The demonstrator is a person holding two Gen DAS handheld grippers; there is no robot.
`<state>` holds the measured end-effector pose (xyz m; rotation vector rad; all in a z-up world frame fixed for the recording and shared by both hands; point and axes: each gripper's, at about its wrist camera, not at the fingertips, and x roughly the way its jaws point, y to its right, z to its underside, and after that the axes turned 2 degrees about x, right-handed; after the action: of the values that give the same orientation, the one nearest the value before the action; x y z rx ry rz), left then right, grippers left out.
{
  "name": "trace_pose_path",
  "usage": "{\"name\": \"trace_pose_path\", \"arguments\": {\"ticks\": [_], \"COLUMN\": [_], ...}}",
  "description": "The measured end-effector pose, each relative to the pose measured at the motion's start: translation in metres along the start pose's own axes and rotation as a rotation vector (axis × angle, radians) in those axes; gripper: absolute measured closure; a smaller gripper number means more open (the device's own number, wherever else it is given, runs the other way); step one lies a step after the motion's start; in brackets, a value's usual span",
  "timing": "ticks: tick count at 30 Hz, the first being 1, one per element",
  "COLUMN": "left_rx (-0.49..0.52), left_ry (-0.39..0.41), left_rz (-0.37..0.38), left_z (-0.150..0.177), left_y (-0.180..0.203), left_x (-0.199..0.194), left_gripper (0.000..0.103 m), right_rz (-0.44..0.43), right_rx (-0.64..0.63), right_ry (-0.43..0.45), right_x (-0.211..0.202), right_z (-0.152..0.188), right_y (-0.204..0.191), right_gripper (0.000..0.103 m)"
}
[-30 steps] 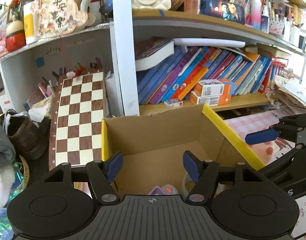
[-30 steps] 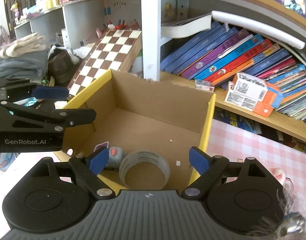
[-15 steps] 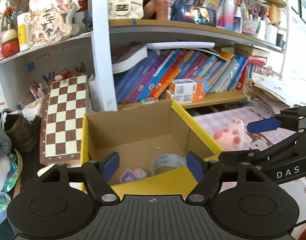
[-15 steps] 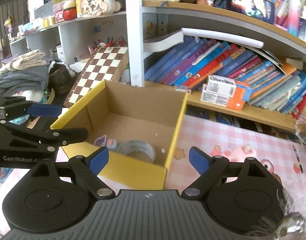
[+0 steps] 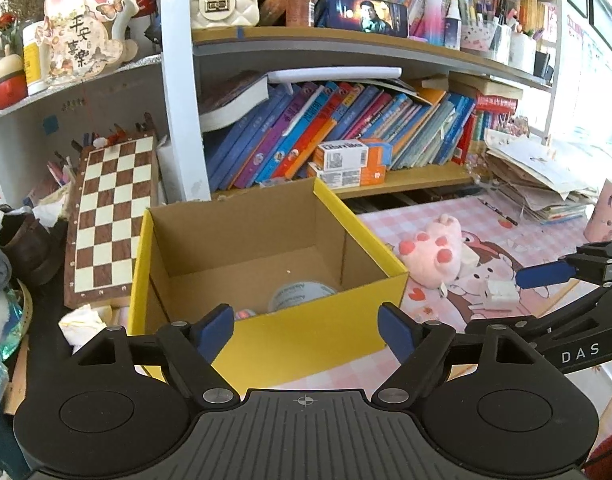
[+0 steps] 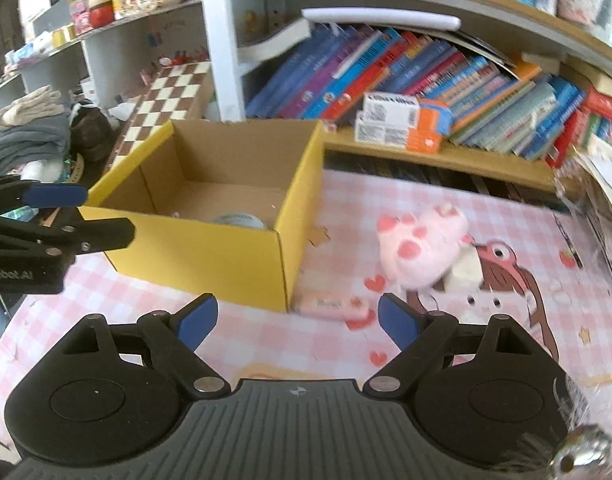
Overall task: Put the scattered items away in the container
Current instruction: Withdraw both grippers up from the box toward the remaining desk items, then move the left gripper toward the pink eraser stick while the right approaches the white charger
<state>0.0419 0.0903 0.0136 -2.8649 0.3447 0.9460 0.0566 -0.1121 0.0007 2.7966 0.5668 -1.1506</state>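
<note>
We note the table (image 6: 234, 320) under a pink checked cloth with cartoon prints, backed by a bookshelf (image 5: 422, 178) of leaning books. Largest on it is the yellow cardboard box (image 5: 306, 340), open-topped, brown inside, standing at the table's far left edge beside a chessboard (image 5: 114, 216) that leans against the shelf unit. Inside the box we see a roll of tape (image 5: 300, 294) lying flat on the floor near the front wall, and a small pink-and-blue item (image 5: 245, 314) just beside it, mostly hidden by the wall. To the right of the box, apart from it, a pink plush paw (image 6: 420, 246) lies on the cloth toward the table's far edge. A small pink packet (image 6: 332, 306) lies on the cloth just off the box's near right corner; the view is blurred and we cannot tell whether they touch. A small white object (image 5: 498, 292) sits right of the plush. The left hand-held gripper (image 5: 306, 326) hangs before the box's front wall, jaws wide, nothing between them. The right hand-held gripper (image 6: 296, 320) hangs above the cloth near the packet, jaws likewise wide and empty.
</note>
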Motion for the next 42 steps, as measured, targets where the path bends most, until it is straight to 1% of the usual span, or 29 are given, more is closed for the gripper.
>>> {"name": "trace_pose_path", "arguments": {"ticks": [8,21,42], "left_rx": [0.018,0.042,0.04], "left_ry": [-0.027,-0.057,-0.118], "left_rz": [0.022,0.041,0.028], "left_z": [0.004,-0.001,-0.007], "left_y": [0.02,0.055,0.124], "left_x": [0.003,0.015,0.042], "left_gripper": [0.021,0.021,0.021], "right_rz": [0.029,0.032,0.01], "right_rx": [0.035,0.068,0.084], "right_ry": [-0.014,-0.042,-0.07], "right_x": [-0.006,-0.008,-0.011], "right_z": [0.014,0.023,0.034], "right_y": [0.014,0.047,0.117], "right_gripper": [0.016,0.016,0.016]}}
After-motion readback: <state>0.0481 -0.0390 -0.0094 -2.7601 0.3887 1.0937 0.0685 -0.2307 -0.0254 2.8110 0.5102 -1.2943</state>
